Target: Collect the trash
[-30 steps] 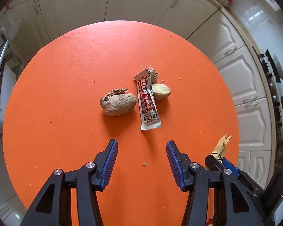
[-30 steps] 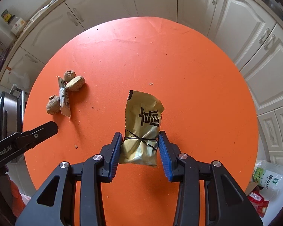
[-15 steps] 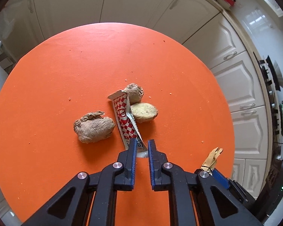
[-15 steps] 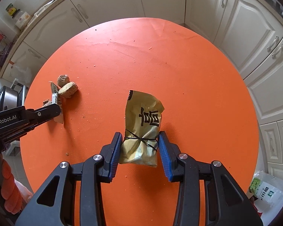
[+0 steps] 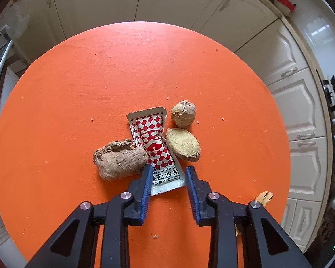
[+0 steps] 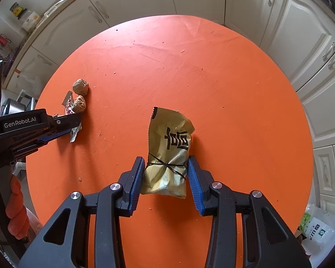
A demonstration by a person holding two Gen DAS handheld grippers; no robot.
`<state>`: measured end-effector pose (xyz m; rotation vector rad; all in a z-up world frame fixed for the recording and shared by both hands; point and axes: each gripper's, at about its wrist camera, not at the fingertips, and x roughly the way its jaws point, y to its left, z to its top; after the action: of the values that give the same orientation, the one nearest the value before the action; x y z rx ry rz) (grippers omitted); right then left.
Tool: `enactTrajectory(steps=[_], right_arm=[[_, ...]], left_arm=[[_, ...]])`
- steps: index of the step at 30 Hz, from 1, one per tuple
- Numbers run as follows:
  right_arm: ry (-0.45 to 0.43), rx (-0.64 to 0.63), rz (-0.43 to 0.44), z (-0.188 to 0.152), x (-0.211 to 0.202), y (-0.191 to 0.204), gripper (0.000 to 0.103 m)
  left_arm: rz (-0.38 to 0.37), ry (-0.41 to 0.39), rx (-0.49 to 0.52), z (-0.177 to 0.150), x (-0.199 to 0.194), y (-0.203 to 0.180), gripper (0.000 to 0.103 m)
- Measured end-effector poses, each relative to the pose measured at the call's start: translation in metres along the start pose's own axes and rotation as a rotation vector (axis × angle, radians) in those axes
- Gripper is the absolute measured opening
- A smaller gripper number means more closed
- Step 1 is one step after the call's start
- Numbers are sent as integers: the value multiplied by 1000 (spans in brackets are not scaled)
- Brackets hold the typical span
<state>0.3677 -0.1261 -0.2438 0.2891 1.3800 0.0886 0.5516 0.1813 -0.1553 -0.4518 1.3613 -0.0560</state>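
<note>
Cream cabinets ring the round orange surface. From the left wrist, my left hand-held gripper has just been opening; its jaws stand released astride the checkered sauce packet, which lies flat among three ginger lumps, I judge for a pinch. From the right wrist, my right hand-held gripper is clenched on the tied yellow wrapper, carrying it clear of the crumb-strewn surface.
</note>
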Motion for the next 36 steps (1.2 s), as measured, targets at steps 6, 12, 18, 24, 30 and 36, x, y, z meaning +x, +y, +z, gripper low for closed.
enactTrajectory(steps=[6, 12, 18, 24, 30, 36], right_arm=[[13, -12, 7, 0, 4, 1, 40], [20, -21, 15, 2, 4, -2, 40], [24, -23, 16, 6, 4, -1, 40], [24, -16, 14, 6, 4, -2, 40], [10, 4, 15, 3, -3, -4, 40], [-7, 28, 8, -6, -13, -7, 40]], left_arm=[[39, -21, 6, 1, -2, -3, 50], [102, -47, 81, 1, 7, -17, 56], [121, -85, 207, -10, 6, -26, 28], [131, -96, 271, -26, 2, -30, 9], [131, -108, 306, -49, -8, -33, 1], [78, -83, 337, -82, -29, -20, 0]])
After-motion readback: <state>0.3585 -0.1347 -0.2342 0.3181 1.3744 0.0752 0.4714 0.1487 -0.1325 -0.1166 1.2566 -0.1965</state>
